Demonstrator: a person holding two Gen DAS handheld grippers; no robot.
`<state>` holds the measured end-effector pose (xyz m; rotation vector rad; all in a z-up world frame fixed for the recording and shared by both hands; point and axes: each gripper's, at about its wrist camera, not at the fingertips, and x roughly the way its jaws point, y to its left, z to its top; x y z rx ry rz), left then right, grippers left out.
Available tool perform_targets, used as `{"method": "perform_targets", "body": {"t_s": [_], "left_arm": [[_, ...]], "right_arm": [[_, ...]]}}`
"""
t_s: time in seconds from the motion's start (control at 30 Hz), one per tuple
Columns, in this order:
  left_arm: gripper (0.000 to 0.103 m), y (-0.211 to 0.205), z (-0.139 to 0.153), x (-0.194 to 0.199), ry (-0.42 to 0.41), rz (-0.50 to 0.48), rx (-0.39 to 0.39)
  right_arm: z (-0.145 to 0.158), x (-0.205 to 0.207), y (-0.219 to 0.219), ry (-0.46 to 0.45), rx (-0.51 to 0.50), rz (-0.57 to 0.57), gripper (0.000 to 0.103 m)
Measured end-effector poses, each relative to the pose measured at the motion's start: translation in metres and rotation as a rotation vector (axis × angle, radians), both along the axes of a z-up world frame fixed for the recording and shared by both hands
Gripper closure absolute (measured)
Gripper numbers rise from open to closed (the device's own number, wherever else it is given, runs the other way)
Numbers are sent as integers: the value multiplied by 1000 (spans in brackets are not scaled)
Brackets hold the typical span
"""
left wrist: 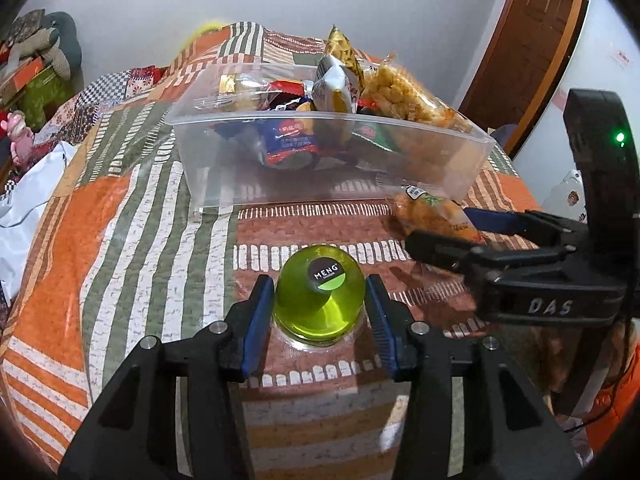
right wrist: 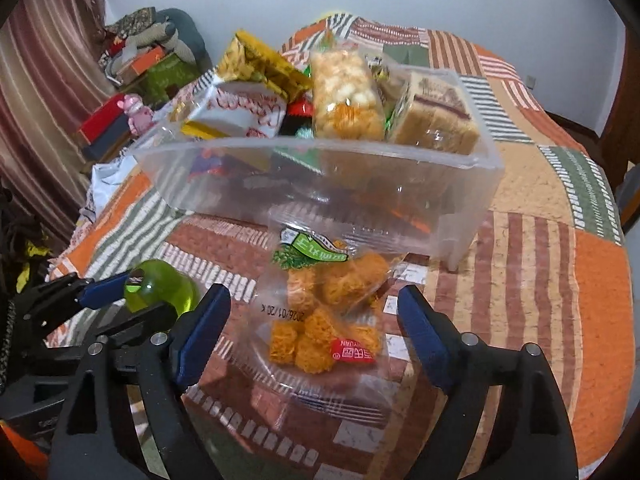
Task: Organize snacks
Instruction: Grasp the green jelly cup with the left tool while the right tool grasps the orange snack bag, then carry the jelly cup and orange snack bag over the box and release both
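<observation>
Two grippers sit low in your views, both angled down at the patchwork quilt point(left wrist: 120, 216) of orange, green and brick-red stripes.

At the bottom centre of the left wrist view, your left gripper point(left wrist: 320, 304) has its blue pads on either side of a round translucent green jelly cup point(left wrist: 320, 304) with a black "MENG" label on top. The pads stand narrow and right at the cup's sides; whether they actually press on it you cannot tell from either view. The cup rests on the quilt.

At the bottom centre of the right wrist view, your right gripper point(right wrist: 316, 320) stands wide, its blue pads point(right wrist: 424, 336) clear of the clear plastic bag of orange shredded snack balls point(right wrist: 328, 312) that lies on the quilt between them. The bag's green-printed top points up the frame, towards the box.

In the left wrist view that same bag shows at middle right, just past the right gripper's fingertips. In the right wrist view the green cup shows at lower left, between the left gripper's pads.

Further up in both views stands a clear rectangular plastic box point(right wrist: 320, 184), just beyond the bag. It holds a yellow packet point(right wrist: 260, 64), a white packet with red print point(right wrist: 240, 112), a clear bag of pale puffed pieces point(right wrist: 344, 96), wrapped brown cake slices point(right wrist: 436, 112) and a blue packet point(left wrist: 292, 144).
</observation>
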<state>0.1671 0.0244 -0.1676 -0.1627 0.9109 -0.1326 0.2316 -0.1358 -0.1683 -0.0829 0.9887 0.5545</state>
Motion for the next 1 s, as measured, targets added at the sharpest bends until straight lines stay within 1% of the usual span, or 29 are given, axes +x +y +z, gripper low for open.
{"method": "perform_targets", "body": {"t_s": [0.07, 0.13, 0.2, 0.3, 0.37, 0.53, 0.7, 0.77, 0.8, 1.0], "left_arm": [[56, 4, -2, 3, 8, 7, -22], [55, 7, -5, 9, 17, 14, -43], [54, 9, -8, 11, 21, 22, -65], [54, 8, -9, 8, 7, 22, -63], [54, 7, -8, 5, 1, 27, -45], [57, 3, -1, -2, -19, 46, 0], [57, 5, 7, -9, -28, 60, -12], [57, 5, 11, -11, -37, 64, -14], [57, 6, 14, -12, -44, 67, -15], [57, 12, 40, -19, -101, 76, -29]], "right_arm": [[-5, 3, 0, 29, 1, 1, 19], [-9, 5, -1, 46, 24, -7, 20], [-7, 5, -2, 44, 34, -9, 32], [-6, 3, -3, 41, 45, -6, 37], [-4, 1, -5, 37, 53, -1, 44], [2, -5, -5, 12, 65, 12, 48], [12, -13, -10, -39, 62, 28, 49], [21, -18, -13, -67, 73, 29, 49], [21, -18, -13, -67, 73, 29, 49], [44, -23, -16, -129, 100, 25, 49]]}}
